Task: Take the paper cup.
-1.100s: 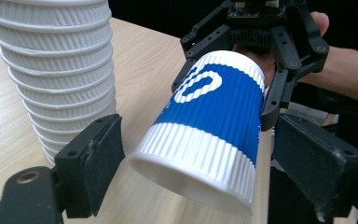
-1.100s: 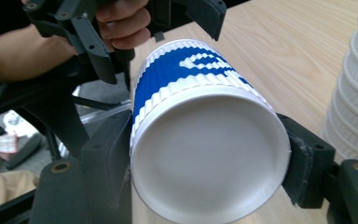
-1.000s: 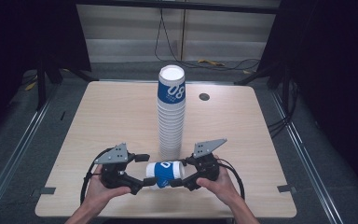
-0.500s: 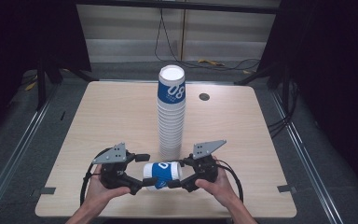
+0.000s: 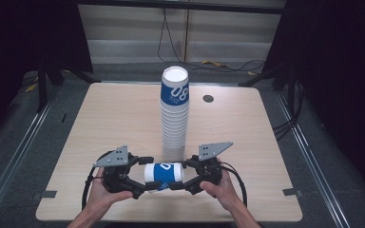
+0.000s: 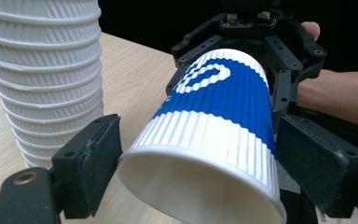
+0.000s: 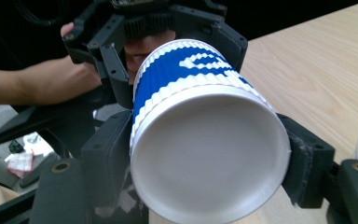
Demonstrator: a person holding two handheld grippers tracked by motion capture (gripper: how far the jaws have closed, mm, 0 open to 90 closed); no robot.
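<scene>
Holding a blue-and-white cup [image 5: 164, 173] sideways between our two grippers, just above the near edge of the table [image 5: 100, 114], right in front of the tall stack [image 5: 175, 114] of the same cups.

Our right gripper [image 5: 190, 180] is clamped on the cup's bottom end: in the right gripper view its jaws press both sides of the base [image 7: 209, 156], and the closed bottom faces the camera.

Our left gripper [image 5: 140, 187] is at the open rim end. Its jaws have just been opening a bit, with the cup between them. In the left gripper view the left pad [image 6: 95, 158] sits right at the rim [image 6: 200, 182], while the right pad [image 6: 321, 163] looks slightly off the cup wall, so we'd call that one let go, or close to it.

The stack stands upright near the table's middle, close behind the cup but not touching it as far as we can tell.
</scene>
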